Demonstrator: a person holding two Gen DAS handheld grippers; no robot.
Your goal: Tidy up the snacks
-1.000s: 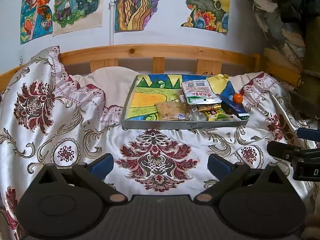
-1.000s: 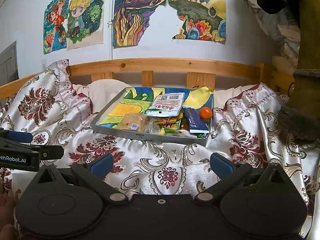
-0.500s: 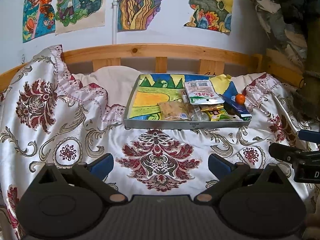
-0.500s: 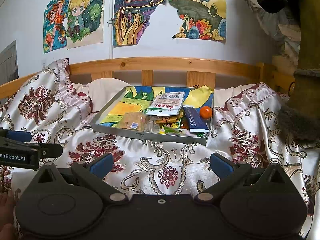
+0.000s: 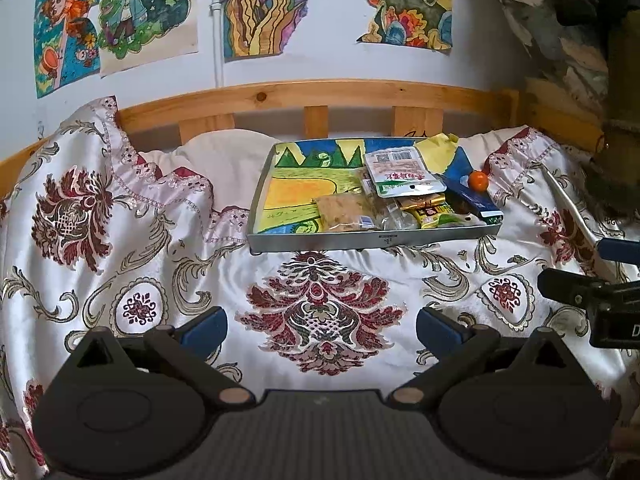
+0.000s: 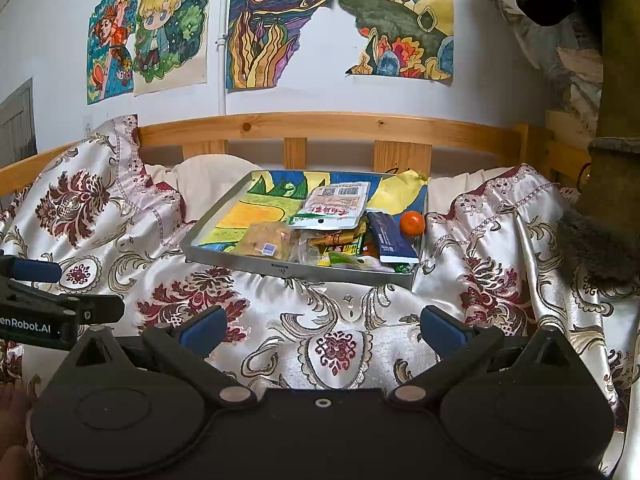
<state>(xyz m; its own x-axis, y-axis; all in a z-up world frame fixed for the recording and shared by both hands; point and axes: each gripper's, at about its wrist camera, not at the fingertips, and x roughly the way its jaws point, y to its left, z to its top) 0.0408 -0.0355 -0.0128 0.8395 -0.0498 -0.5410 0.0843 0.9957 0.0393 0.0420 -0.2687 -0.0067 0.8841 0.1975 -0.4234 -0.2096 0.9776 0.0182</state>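
Left gripper (image 5: pixel 320 326): fingers spread, holding nothing, hovering over the bedspread (image 5: pixel 120 248). Tray (image 5: pixel 372 239) lies straight ahead, far side, long axis left-right; its left half is bare. Snacks are heaped in its right half: biscuit pack (image 5: pixel 343 213), white-green pouch (image 5: pixel 404 174), blue box (image 5: pixel 474 196), orange ball (image 5: pixel 478 180) at the right edge. Right gripper (image 6: pixel 320 328): fingers spread, empty; heap lies ahead, slightly right, likely nearer this hand. Path unobstructed.

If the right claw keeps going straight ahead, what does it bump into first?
Probably the bedspread, which bulges up just ahead of the open right claw. If it clears that, next comes the near wall of the tray. Depth is hard to judge.
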